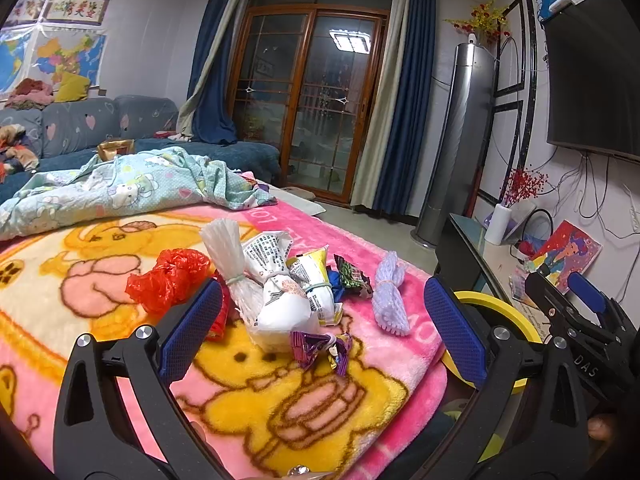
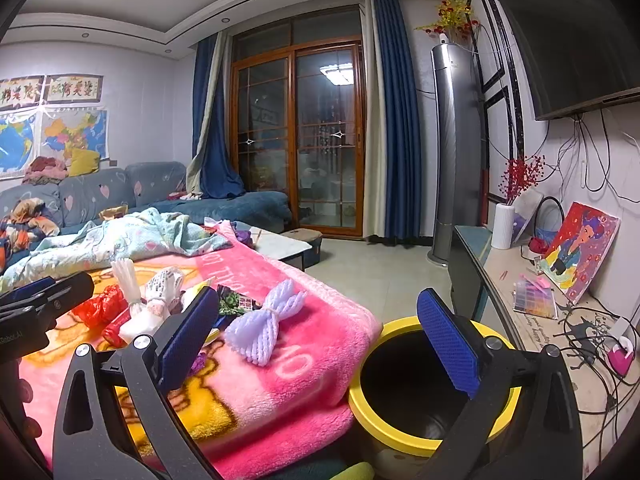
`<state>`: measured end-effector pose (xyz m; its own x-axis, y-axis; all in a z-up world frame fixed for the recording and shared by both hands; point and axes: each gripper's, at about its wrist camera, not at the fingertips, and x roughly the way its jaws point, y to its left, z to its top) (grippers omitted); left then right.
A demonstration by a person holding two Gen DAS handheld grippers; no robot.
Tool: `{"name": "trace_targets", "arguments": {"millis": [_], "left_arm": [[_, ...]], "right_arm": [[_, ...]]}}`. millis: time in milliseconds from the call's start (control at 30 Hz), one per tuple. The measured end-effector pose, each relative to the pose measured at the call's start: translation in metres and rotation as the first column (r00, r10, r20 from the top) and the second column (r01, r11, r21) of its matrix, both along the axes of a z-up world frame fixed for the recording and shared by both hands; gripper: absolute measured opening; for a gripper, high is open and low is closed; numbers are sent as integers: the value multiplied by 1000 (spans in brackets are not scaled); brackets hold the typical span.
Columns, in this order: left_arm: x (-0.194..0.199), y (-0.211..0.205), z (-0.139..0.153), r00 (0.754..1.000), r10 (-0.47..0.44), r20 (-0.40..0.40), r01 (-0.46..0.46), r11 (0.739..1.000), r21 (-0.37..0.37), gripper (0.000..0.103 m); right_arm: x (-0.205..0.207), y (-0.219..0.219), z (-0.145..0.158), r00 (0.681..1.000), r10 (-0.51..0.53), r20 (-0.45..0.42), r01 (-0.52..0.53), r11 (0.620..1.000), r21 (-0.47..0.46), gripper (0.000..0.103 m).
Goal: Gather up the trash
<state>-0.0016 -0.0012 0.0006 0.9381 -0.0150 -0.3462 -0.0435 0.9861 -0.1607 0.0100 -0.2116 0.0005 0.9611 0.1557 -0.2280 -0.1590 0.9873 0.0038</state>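
Trash lies in a heap on the pink cartoon blanket (image 1: 248, 392): a red plastic bag (image 1: 168, 280), a white tied bag (image 1: 234, 268), a printed white wrapper (image 1: 280, 300), a yellow snack packet (image 1: 316, 276), a dark wrapper (image 1: 352, 276), a purple foil wrapper (image 1: 320, 350) and a lilac foam net (image 1: 390, 300). My left gripper (image 1: 320, 328) stands open just short of the heap, nothing between its fingers. My right gripper (image 2: 320, 344) is open too, between the lilac foam net (image 2: 264, 330) and the yellow-rimmed bin (image 2: 400, 440). The bin's yellow rim (image 1: 500, 312) shows beside the blanket's right edge.
A light blue quilt (image 1: 120, 188) lies bunched at the blanket's far side, with a sofa (image 1: 100, 124) behind. To the right runs a low TV cabinet (image 2: 520, 320) with cables, a vase and a painting. A tall silver air conditioner (image 2: 456, 152) stands by the curtains.
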Motion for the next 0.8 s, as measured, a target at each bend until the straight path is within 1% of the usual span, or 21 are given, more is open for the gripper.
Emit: {"name": "trace_targets", "arguments": {"millis": [800], "left_arm": [[0,0,0,1000,1,2,-1,1000,0,93]], "right_arm": [[1,-1,-2,1000,0,-4,0,1000,0,97]]}}
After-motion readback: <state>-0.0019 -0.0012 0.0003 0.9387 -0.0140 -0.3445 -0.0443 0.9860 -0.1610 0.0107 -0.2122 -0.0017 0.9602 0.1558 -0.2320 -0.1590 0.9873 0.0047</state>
